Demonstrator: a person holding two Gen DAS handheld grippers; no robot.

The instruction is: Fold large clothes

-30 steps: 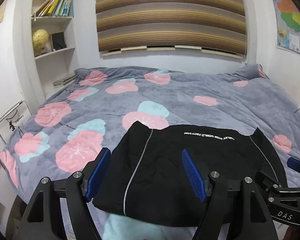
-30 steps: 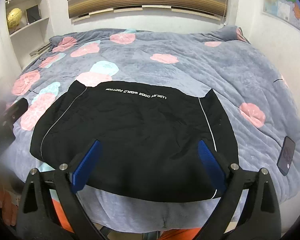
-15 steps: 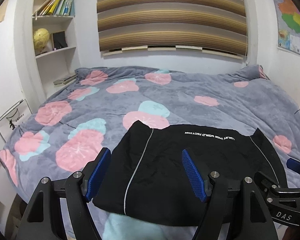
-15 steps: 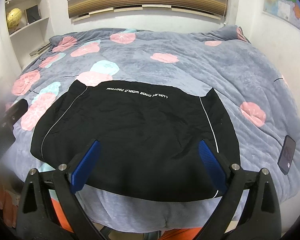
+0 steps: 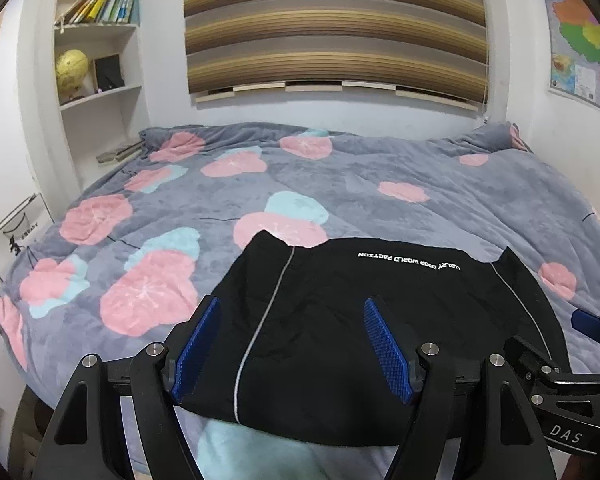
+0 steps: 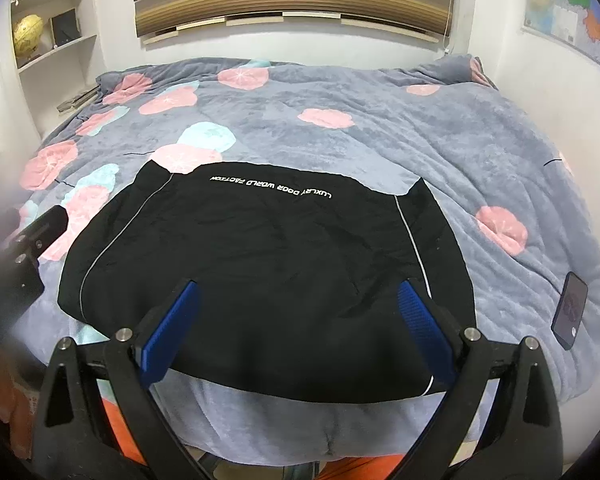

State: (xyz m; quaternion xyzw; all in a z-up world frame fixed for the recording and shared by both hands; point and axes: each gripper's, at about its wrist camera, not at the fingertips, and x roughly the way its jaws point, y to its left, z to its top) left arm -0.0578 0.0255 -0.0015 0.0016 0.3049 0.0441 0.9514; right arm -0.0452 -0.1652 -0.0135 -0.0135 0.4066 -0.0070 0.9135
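Your left gripper (image 5: pixel 292 344) and right gripper (image 6: pixel 300 328) are both hanging spread wide, gripping nothing, unmoved this past second; the black top (image 6: pixel 260 272) is lying flat on the bed (image 6: pixel 380 92), waiting for another fold.

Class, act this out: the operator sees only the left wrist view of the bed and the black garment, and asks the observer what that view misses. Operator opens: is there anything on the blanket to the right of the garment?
Observer: Yes, a dark phone lies flat on the blanket, apart from the black garment.
Operator: Is the right gripper holding cloth?
Observer: No. The right gripper is open above the garment's near part, gripping nothing.
Operator: How does the garment's near edge lie?
Observer: It runs unbroken along the bed's near edge, lying flat.
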